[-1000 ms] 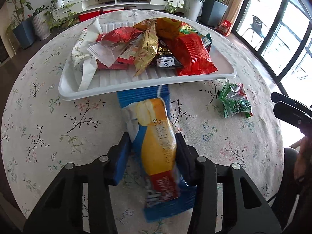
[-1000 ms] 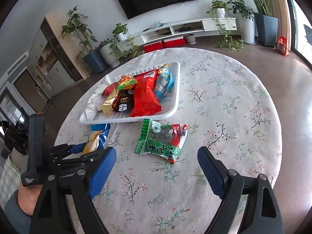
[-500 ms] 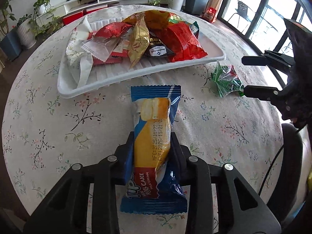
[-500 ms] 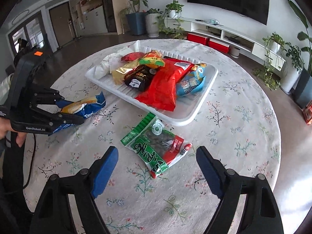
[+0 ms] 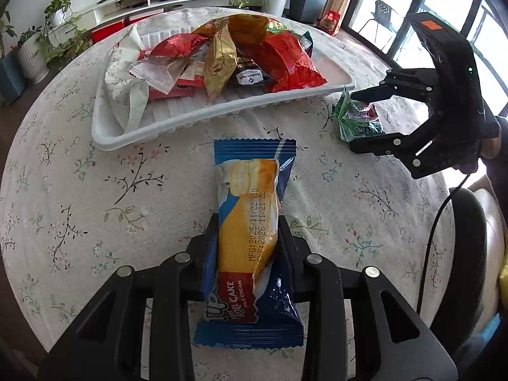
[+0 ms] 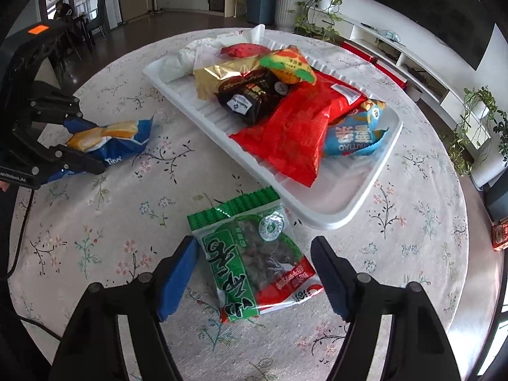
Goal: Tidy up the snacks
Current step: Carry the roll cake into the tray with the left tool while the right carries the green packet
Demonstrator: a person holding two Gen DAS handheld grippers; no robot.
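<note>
Your left gripper (image 5: 247,241) is clamping the blue roll cake packet (image 5: 249,238) at its middle, packet lying on the floral tablecloth (image 5: 95,190) just in front of the white tray (image 5: 222,111) piled with snacks. Your right gripper (image 6: 254,273) is closing its jaws around the green snack bag (image 6: 250,263), which is lying flat on the cloth just beside the tray's near rim, pads not yet touching it.

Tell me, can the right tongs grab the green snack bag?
Probably yes. The right tongs already straddle the green snack bag on the table, closing with nothing in the way; the white tray sits just beyond it.
</note>
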